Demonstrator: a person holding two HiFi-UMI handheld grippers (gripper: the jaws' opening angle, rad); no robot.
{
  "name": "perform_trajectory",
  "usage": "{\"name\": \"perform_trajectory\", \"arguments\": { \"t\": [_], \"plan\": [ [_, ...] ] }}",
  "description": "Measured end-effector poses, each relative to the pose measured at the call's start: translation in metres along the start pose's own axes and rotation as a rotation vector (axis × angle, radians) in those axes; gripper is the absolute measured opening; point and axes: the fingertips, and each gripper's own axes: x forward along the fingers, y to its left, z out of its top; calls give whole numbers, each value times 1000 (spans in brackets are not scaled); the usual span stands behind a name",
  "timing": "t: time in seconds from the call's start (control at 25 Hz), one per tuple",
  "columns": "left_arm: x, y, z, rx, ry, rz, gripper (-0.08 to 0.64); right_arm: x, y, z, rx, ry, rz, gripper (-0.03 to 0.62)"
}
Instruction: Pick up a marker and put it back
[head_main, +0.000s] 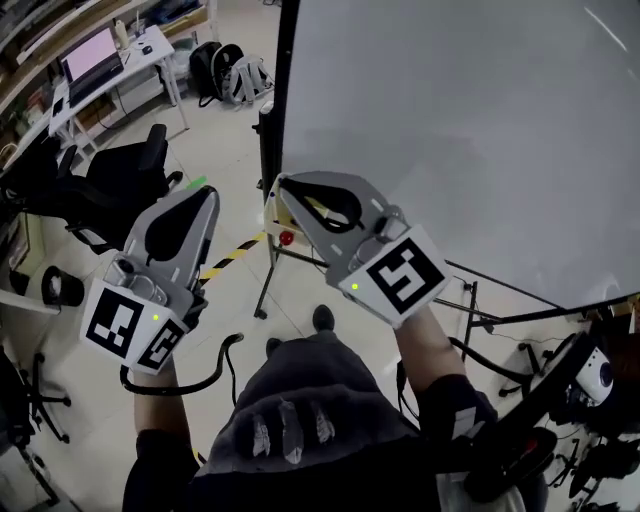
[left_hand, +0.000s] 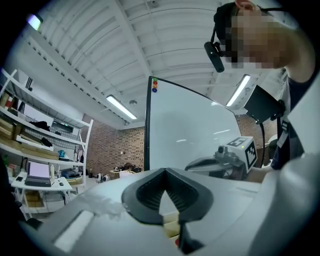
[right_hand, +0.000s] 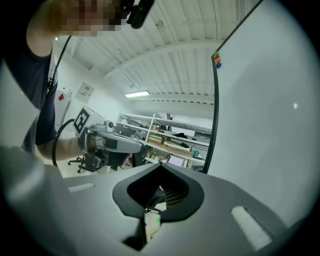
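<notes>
No marker is showing plainly in any view, so I am only judging where it is lying: most likely along the lower edge of the whiteboard (head_main: 450, 130), a part which the right gripper (right_hand: 160, 167) is covering in the head view. A small red thing (head_main: 287, 238) is sitting near the board's lower left corner, just beside that gripper, but it is too small to tell whether it is a marker cap or a magnet. The 2 jaws of the right gripper are pressing together with nothing between them. The left gripper (left_hand: 165, 170) is doing the same, its tips meeting on empty air. Both grippers are pointing about level in front of the board, near each other but apart. A marker, as I am judging it, is light, stiff and smooth, with a round barrel that is liable to roll or slip. Taking it across the middle of the barrel, away from the cap, is looking safest.
</notes>
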Motion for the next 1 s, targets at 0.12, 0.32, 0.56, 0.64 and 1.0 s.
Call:
{"name": "perform_trajectory", "arguments": {
  "t": [0.12,0.32,0.56,0.64,1.0],
  "plan": [
    [-1,-12,-2,-11,-2,-17,6,-11,8,-2,-16,21,-6,2],
    [12,-47,-3,-10,8,-33,6,-46,1,0,-22,7,-18,0],
    [18,-105,2,23,24,-14,6,-104,2,3,-32,-35,-2,2],
    [21,-135,2,27,28,-1,6,-134,4,0,-32,-44,12,1],
    [44,-284,-4,44,57,90,6,-287,0,-26,29,-101,71,1]
  ]
}}
